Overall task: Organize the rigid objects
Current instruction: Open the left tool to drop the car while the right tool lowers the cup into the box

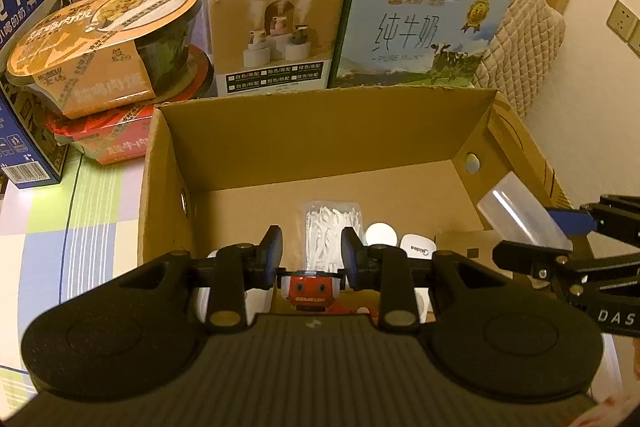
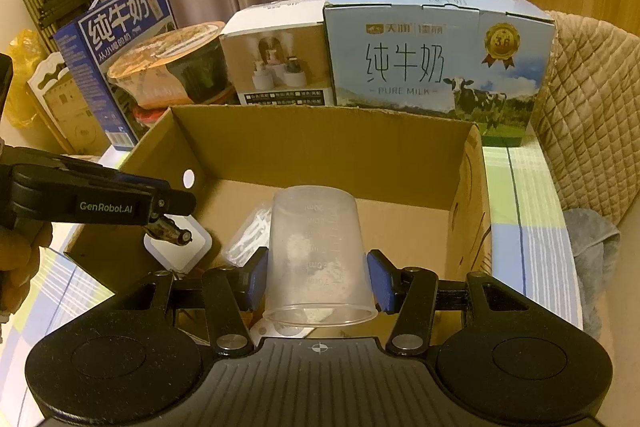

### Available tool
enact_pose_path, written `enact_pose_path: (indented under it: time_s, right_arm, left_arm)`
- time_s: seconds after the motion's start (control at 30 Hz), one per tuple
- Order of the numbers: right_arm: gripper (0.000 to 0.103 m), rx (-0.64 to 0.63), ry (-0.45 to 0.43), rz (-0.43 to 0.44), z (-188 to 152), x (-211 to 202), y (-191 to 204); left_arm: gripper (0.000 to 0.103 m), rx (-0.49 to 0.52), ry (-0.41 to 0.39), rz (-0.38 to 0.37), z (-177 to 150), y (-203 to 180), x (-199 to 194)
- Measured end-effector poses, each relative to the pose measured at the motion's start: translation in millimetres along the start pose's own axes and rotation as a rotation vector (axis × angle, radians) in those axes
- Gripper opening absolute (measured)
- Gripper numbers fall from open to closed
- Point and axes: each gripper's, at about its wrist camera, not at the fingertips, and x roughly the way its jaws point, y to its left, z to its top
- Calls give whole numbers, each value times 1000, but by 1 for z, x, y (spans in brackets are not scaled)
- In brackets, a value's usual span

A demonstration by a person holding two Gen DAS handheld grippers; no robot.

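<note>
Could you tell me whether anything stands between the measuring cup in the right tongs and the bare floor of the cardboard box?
Nothing visible does: the measuring cup hangs above the cardboard box, whose far floor is bare.

A: Where does the left wrist view look from?

B: Close over the near edge of the cardboard box [image 1: 320, 147], angled down into it, facing the curtain.

A: And the right wrist view?

B: Much the same (slightly further right), also near. Both share the box and the pale blue milk carton [image 2: 436, 63] at upper right.
</note>
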Motion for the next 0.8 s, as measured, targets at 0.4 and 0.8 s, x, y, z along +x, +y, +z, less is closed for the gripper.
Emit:
enact_pose_path:
  time_s: [0.4, 0.8]
  right_arm:
    - [49, 7, 2, 2, -3, 3, -2]
    - [49, 0, 3, 3, -2, 2, 5]
  left_arm:
    - [54, -12, -12, 39, -2, 4, -1]
    - [54, 0, 1, 40, -12, 7, -4]
